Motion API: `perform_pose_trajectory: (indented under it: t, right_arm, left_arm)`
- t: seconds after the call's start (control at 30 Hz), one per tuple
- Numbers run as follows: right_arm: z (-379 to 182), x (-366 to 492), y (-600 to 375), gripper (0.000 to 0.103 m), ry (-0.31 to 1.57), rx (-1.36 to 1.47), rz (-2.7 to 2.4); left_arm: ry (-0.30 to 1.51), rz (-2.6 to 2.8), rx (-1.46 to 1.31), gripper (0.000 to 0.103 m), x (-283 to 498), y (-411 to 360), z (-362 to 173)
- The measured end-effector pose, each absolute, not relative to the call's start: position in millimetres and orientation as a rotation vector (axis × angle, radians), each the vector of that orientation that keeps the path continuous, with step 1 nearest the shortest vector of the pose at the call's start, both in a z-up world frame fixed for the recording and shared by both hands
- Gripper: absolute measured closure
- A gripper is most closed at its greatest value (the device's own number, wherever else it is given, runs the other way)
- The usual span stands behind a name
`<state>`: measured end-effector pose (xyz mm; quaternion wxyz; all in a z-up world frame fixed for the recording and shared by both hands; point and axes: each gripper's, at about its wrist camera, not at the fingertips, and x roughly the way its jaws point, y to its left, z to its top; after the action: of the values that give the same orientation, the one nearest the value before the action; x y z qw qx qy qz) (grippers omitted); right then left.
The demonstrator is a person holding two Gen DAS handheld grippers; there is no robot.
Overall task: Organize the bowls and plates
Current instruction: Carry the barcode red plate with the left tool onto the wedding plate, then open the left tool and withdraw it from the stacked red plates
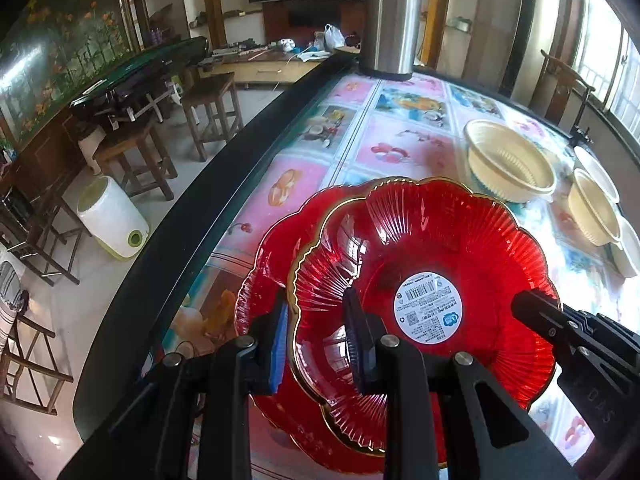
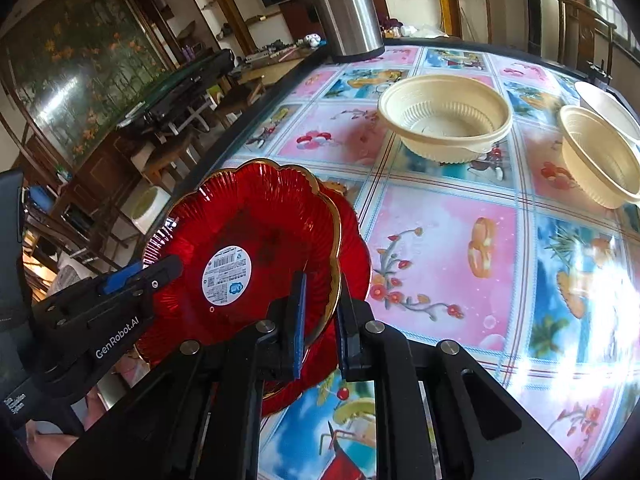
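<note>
1. Fingers of the left gripper (image 1: 320, 340) clamp the near rim of the upper red scalloped glass plate with gilt edge (image 1: 420, 264); the right gripper (image 2: 320, 320) pinches the opposite rim, jaws nearly together on the thin edge.
2. Both hold it tilted just above a second red scalloped plate (image 1: 264, 264) lying on the table (likely being nested onto it to form a stack).
3. Two-sided support probably guards against slipping, since the ribbed glass looks slick.
4. A round white barcode label (image 1: 429, 306) sits at its centre.
5. Cream ribbed plastic bowls (image 2: 446, 118) wait, unstacked, further along the glossy fruit-print tablecloth (image 2: 440, 248), near a steel flask (image 2: 344, 8).
</note>
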<state>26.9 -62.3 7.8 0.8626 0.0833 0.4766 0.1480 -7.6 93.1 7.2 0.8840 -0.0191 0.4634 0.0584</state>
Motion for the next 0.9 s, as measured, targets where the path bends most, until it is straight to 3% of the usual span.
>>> perform_pose_trajectory:
  t: [0.77, 0.83, 0.9]
  right_arm:
    - [-15, 46, -35, 0.084, 1.075, 0.028, 0.281]
    - [-14, 47, -35, 0.084, 1.088, 0.022, 0.279]
    - [-13, 47, -35, 0.084, 1.09, 0.011, 0.27]
  left_arm:
    - [1.003, 0.166, 0.02, 0.076, -5, 99, -11]
    - [0.976, 0.184, 0.038, 0.073, -6, 99, -6]
    - [0.95, 0.181, 0.04, 0.064, -9, 100, -1]
